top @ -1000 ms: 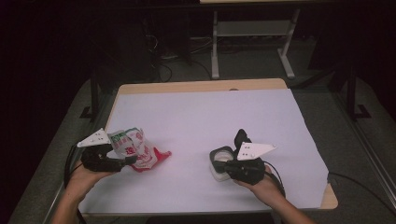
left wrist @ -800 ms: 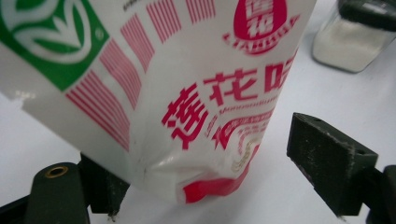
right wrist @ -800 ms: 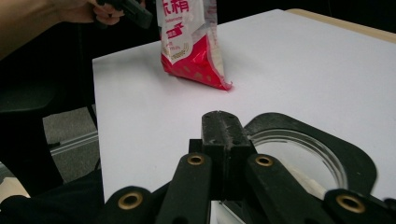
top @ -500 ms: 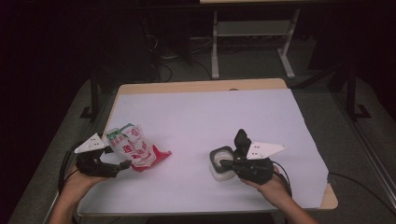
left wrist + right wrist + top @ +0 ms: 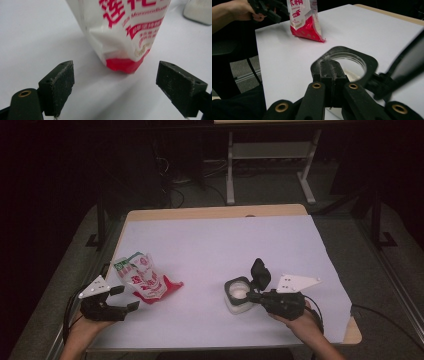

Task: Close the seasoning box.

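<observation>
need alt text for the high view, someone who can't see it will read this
A person at a white-covered table holds tongs in each hand: the left tongs, open, sit just short of a standing red-and-white pouch. The right tongs are shut on the rim of a small open jar of white powder.

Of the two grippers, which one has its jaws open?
The left gripper: its jaws stand wide apart just short of the red-and-white pouch, touching nothing. The right gripper is shut on the jar's rim.

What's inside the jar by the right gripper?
The jar stands with its lid flipped up and holds white powder, filling it partway. Its black rim and the right gripper cover the rest.
</observation>
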Available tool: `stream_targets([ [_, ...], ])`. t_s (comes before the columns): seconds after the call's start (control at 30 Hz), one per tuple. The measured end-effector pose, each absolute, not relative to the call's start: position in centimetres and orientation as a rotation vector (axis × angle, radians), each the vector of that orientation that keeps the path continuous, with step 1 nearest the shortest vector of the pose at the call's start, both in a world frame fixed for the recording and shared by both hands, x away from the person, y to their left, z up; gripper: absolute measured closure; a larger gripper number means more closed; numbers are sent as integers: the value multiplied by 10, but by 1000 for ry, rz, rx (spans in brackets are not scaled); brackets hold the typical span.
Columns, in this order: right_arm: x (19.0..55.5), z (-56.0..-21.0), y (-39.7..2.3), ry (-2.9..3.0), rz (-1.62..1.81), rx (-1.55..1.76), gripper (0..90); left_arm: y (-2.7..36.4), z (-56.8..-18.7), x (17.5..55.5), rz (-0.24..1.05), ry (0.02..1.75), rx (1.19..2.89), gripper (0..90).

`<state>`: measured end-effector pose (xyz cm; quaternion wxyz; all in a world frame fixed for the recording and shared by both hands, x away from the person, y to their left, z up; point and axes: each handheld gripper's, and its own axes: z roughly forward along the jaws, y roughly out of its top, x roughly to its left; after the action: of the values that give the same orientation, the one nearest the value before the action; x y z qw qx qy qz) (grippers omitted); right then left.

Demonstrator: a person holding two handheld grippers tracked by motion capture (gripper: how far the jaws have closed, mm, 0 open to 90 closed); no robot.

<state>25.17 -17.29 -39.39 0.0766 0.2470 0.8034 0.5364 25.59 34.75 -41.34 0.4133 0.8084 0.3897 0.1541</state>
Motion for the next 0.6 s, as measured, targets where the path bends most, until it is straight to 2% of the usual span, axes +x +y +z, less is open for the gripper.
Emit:
stream_targets([
  [0.33,244,-399,-206,2362,1563,821,900,350,-427,245,366,1010,2020,145],
  [0.6,254,-399,-227,2297,1532,885,900,349,-430,246,360,1004,2018,142],
])
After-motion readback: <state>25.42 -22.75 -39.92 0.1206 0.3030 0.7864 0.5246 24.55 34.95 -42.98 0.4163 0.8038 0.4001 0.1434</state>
